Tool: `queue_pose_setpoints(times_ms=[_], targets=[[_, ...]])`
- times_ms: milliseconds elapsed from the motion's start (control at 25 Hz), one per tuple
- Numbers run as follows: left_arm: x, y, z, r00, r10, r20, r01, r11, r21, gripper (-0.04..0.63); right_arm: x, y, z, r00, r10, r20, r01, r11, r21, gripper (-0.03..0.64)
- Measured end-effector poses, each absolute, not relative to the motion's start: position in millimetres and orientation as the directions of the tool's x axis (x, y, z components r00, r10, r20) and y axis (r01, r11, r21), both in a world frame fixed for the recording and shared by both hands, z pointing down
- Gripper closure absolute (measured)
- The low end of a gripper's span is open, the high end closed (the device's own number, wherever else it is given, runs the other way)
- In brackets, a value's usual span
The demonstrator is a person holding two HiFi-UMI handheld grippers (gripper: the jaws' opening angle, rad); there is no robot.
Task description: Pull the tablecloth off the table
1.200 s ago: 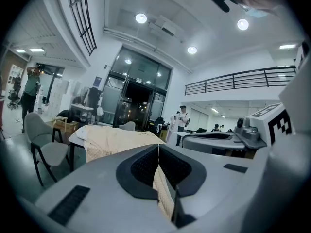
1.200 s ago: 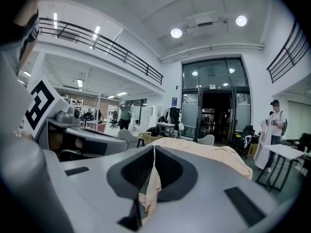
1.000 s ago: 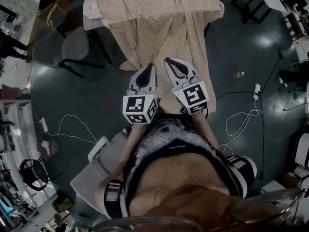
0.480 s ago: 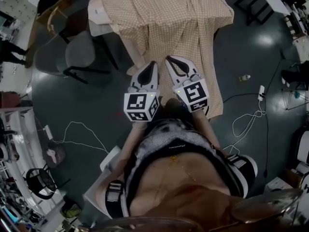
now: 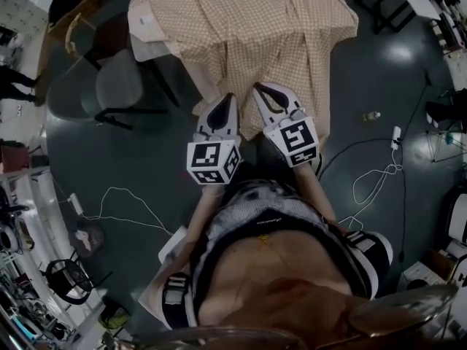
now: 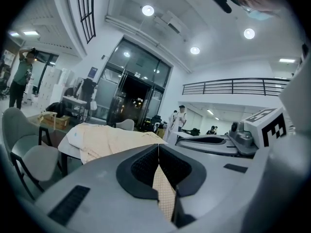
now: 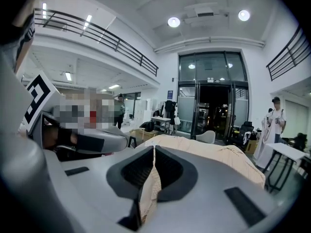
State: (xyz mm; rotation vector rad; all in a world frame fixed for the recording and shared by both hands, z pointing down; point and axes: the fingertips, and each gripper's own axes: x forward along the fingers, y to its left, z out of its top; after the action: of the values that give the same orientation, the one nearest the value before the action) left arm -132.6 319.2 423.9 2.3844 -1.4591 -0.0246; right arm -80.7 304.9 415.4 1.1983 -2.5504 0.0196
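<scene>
Cloth point(image 5: 248, 28) lay mostly on the table point(image 5: 137, 31), its near edge clenched in my left gripper point(image 6: 158, 154) and right gripper point(image 7: 153, 154). Mid-pull, I judged; next called for a long backward draw.

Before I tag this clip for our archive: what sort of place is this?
Likely a big lab or workshop hall: mezzanine railing overhead, tall glass entrance doors, and a power strip lying on the dark floor.
</scene>
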Motion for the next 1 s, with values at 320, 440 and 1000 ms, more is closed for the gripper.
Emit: queue_pose_setpoints(times_ms=[320,440,1000], targets=[[-108,234,427,0.458,-0.871,0.179,-0.868,-0.395,0.3,0.586,-60,220,419,-0.619,-0.727,0.298,-0.732,0.672,0.117,0.552],[-94,199,420,0.448,-0.876,0.176,-0.875,-0.389,0.289,0.586,-45,184,412,-0.626,-0.725,0.287,-0.728,0.675,0.118,0.552],[-41,92,404,0.368,-0.917,0.154,-0.906,-0.316,0.282,0.586,39,80,398,-0.621,-0.739,0.261,-0.737,0.664,0.126,0.552]])
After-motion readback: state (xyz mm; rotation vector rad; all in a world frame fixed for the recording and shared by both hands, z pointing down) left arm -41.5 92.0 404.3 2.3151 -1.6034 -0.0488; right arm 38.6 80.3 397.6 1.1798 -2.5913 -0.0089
